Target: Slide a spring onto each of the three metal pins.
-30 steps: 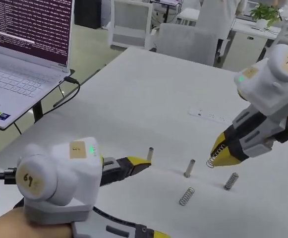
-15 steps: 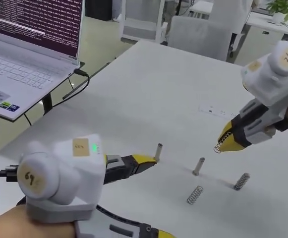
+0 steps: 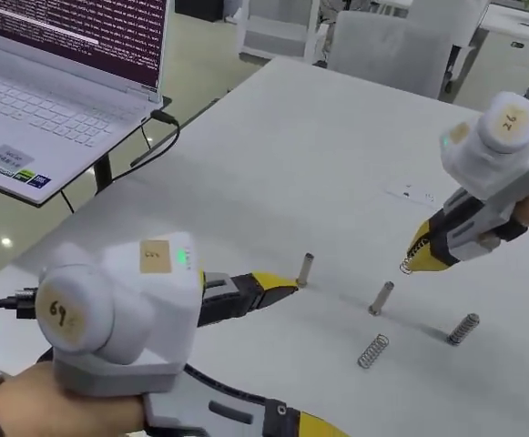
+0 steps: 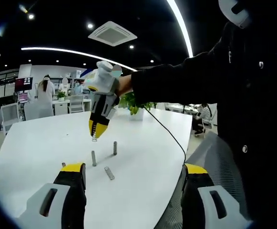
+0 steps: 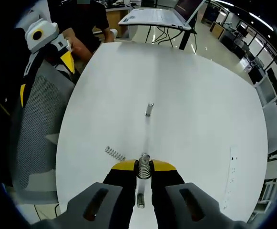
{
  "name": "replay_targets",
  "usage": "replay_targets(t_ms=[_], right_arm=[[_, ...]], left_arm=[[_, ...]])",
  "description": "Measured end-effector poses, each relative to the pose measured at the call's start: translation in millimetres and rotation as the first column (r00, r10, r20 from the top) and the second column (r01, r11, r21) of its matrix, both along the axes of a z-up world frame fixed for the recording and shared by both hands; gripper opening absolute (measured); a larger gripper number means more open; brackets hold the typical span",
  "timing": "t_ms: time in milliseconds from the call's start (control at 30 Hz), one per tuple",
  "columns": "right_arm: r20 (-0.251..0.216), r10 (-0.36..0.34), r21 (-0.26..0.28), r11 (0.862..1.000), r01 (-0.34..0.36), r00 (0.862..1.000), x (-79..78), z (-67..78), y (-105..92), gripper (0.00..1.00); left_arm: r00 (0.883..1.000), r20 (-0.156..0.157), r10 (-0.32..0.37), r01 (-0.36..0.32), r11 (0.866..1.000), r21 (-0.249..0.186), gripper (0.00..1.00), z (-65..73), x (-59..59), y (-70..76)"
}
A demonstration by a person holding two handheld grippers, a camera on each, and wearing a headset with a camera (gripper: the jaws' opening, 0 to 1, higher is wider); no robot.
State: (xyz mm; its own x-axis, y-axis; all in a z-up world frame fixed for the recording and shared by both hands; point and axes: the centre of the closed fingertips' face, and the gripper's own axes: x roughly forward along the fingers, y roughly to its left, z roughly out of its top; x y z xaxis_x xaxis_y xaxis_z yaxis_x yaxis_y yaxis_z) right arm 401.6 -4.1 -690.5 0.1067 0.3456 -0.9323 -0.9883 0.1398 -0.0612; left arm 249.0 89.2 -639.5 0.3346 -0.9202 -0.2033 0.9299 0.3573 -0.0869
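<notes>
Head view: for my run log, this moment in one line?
right gripper: shut on spring; left gripper: open; bare pins: two; loose spring: one

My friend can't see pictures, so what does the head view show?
The right gripper holds a spring close to the middle pin on a white table. The far-right pin already wears one; another spring lies loose.

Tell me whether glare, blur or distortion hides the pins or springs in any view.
Head view: even light, pins sharp, faint shadows. Left gripper view: fisheye curves the table, bright ceiling strip glares, pins tiny. Right gripper view: held spring crisp in the right tool, edges warped.
</notes>
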Motion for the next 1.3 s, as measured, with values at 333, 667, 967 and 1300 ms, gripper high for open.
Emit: replay_targets(t_ms=[333,667,967,1300], right_arm=[[-0.012,0.001,-0.016,1.000,-0.001,1.000,6.4,-16.1,0.2,0.08],[-0.022,0.009,-0.029,1.000,-0.010,1.000,7.6,-25.8,0.5,0.08],[-0.034,0.015,-0.035,0.999,-0.017,0.999,6.9,-31.0,2.3,0.08],[-0.037,0.020,-0.039,0.999,-0.021,0.999,6.8,-32.9,2.8,0.08]], left_arm=[[1.000,0.000,0.013,-0.013,1.000,0.000,0.80,-1.5,4.6,1.7],[0.999,0.014,0.051,-0.051,0.998,0.029,0.80,-7.2,13.7,12.0],[0.993,0.026,0.114,-0.115,0.993,0.035,0.79,-8.6,26.6,31.6],[0.984,0.047,0.171,-0.173,0.983,0.054,0.79,-6.1,39.5,52.5]])
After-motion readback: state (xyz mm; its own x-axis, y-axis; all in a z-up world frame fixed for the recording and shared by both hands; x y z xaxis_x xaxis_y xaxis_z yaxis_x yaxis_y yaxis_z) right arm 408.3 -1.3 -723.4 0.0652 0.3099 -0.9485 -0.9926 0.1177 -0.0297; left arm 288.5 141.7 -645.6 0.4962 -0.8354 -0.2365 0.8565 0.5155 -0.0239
